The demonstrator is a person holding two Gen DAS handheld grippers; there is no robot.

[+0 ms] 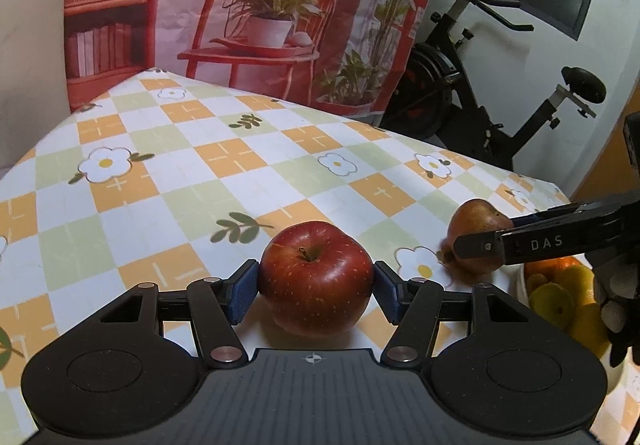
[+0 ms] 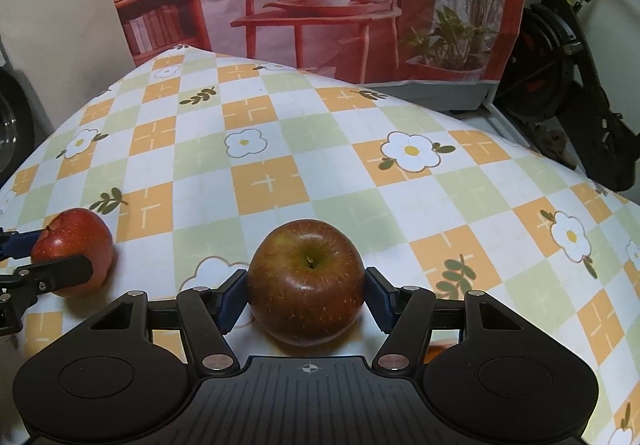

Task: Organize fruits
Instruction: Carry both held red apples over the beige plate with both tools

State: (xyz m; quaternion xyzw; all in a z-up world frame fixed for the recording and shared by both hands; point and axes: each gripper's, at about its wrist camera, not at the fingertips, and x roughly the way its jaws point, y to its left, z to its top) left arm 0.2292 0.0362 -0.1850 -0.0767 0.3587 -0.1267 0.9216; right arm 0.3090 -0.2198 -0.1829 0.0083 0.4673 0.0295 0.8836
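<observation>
Plainly, "DAS" marks the right claw (image 1: pixel 476 241) gripping an apple (image 1: pixel 476 221).

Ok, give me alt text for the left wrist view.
The left gripper grips a red apple resting on a checked floral tablecloth. To the right, the right gripper grips a browner apple beside a bowl of citrus.

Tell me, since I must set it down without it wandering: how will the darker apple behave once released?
The darker apple is round, so it may roll if nudged. Its glossy skin could slip between the right gripper pads. It looks firm, unlikely to deform.
</observation>
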